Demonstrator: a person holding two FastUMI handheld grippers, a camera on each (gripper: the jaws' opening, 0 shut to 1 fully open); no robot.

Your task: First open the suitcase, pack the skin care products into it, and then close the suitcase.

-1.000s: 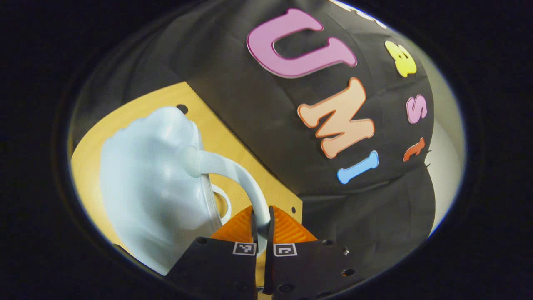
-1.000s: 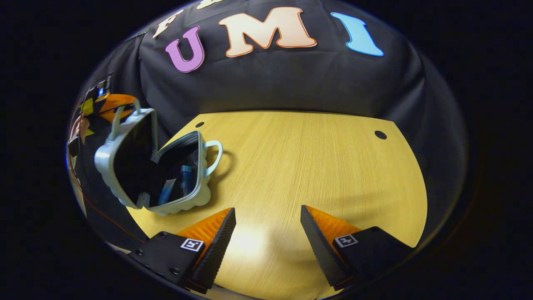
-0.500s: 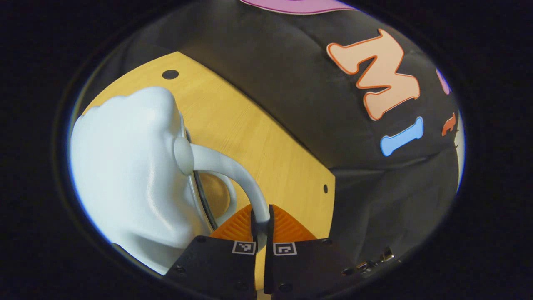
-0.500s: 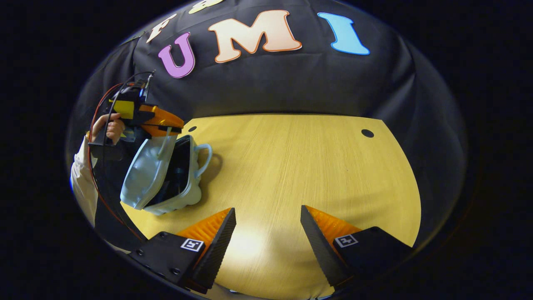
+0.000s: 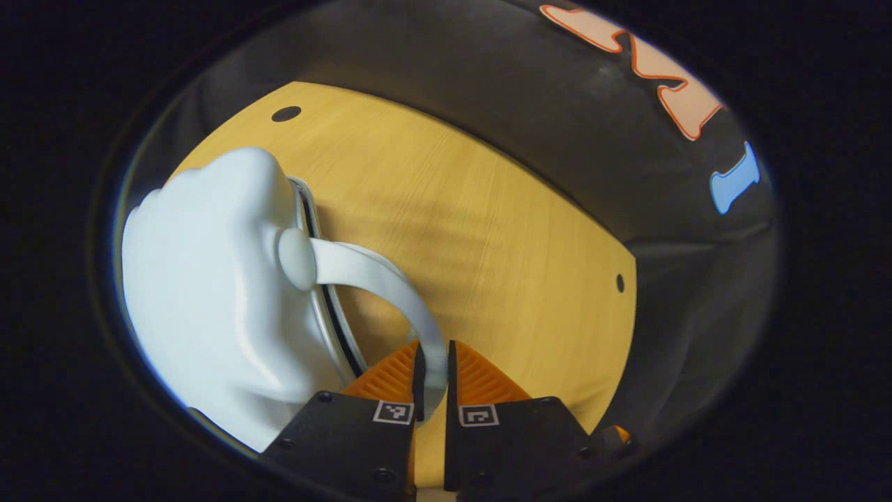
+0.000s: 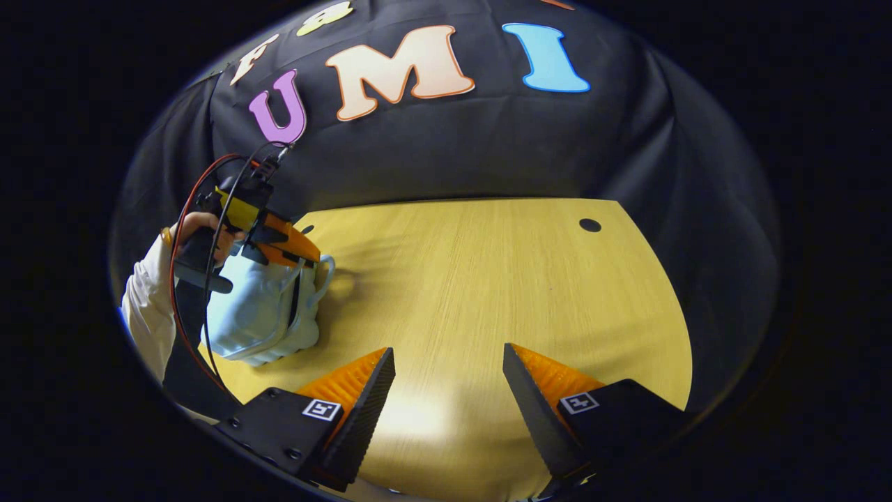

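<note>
My left gripper (image 5: 432,368) is clenched on the curved handle (image 5: 390,289) of the pale blue moulded plastic suitcase (image 5: 209,293), which sits just ahead and to its left on the light wooden table (image 5: 488,230); I judge the grip is there to press the lid down, a thin dark seam remaining. My right gripper (image 6: 449,380), released and wide, hovers over bare tabletop well apart from the case. Count: one suitcase, two handles, two grippers.

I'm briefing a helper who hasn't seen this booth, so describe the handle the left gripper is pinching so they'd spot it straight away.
Start at the wooden table; near its left edge lies a pale blue suitcase, almost shut. The handle is the thin pale loop arching off its upper shell, pinched between the left gripper's fingers. A second, matching loop on the lower shell sticks out free toward the table's middle.
</note>
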